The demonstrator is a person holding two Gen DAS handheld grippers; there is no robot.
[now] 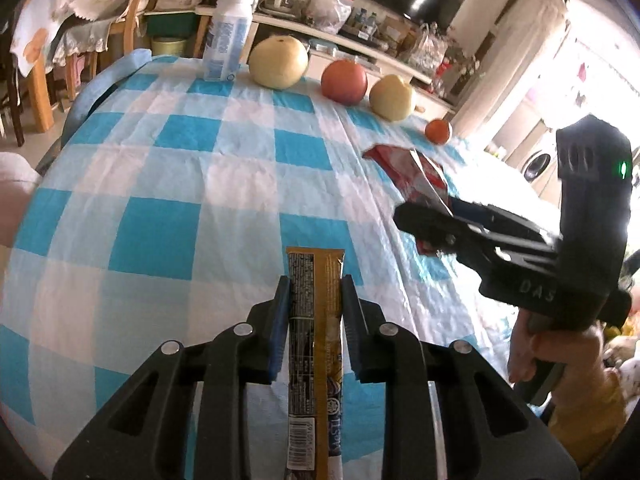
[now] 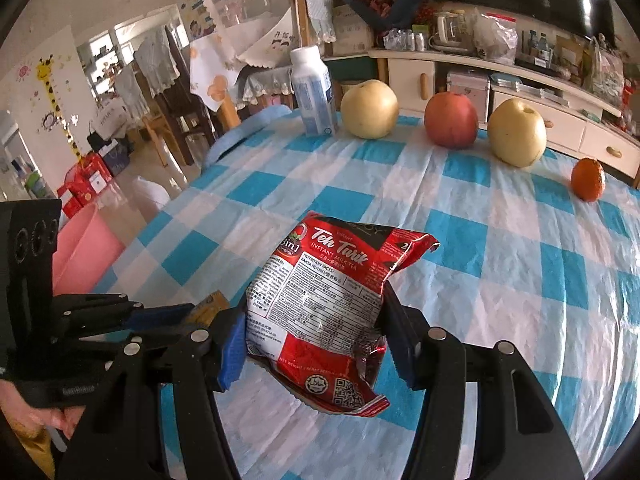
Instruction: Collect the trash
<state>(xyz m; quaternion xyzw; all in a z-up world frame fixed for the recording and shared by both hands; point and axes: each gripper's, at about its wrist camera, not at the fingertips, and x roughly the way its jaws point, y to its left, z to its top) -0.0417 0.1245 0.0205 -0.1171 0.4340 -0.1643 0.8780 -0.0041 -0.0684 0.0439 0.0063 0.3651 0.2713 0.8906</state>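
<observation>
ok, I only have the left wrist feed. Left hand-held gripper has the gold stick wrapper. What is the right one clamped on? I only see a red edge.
Observer: The right hand-held gripper is shut on a red Teh Tarik instant milk tea packet, lifted off the checkered tablecloth.
Operator: Any bin nearby?
Observer: A pink container stands on the floor past the table's left edge; whether it is a bin I cannot tell.
Operator: Other trash left on the table?
Observer: Only a white bottle beside the fruit; no loose wrappers show.
</observation>
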